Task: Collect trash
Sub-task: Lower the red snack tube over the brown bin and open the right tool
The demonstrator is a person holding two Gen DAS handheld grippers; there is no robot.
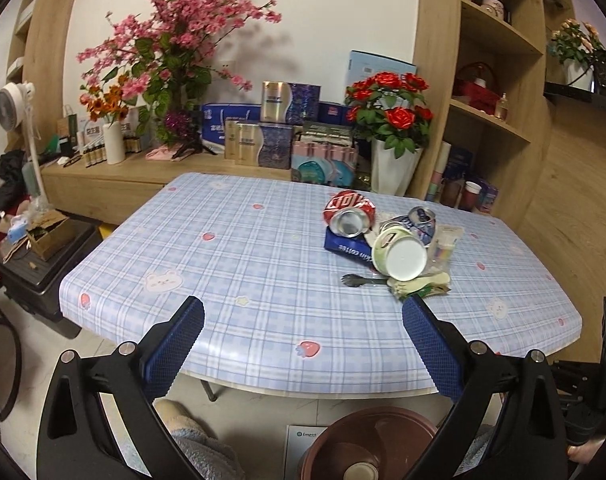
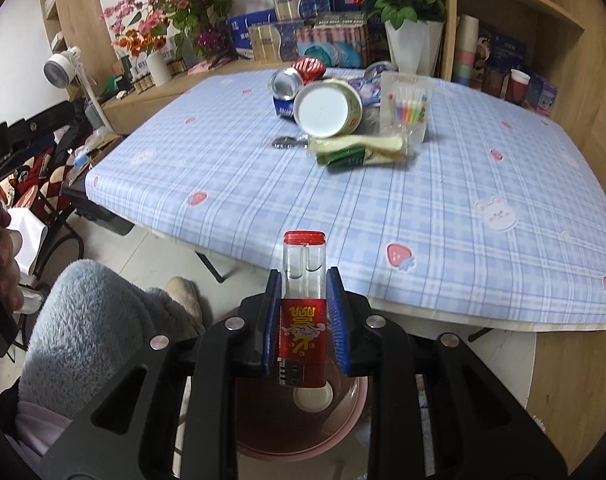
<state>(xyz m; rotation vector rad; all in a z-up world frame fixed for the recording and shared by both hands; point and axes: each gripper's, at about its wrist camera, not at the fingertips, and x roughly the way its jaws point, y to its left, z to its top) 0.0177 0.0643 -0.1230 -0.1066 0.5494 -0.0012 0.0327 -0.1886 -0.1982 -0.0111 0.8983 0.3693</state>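
Note:
My left gripper (image 1: 303,304) stands wide open over the table's near edge, with nothing between its blue pads. On the checked tablecloth (image 1: 223,240) ahead lies a heap of trash: a crushed red can (image 1: 349,214), a tipped green paper bowl (image 1: 399,254), a crushed blue can (image 1: 417,220), a black spork (image 1: 359,280) and a wrapper (image 1: 421,284). My right gripper (image 2: 304,276) is shut on a red and clear lighter (image 2: 304,332). It holds the lighter above a reddish-brown bin (image 2: 263,432) on the floor, which has a white round thing inside.
A packet of coloured candles (image 2: 407,108) leans by the bowl (image 2: 327,108). The bin (image 1: 343,436) stands below the table's front edge, beside a fluffy blue sleeve or knee (image 2: 91,320). A low cabinet with flowers and boxes (image 1: 263,136) runs behind the table, with shelves (image 1: 491,120) at right.

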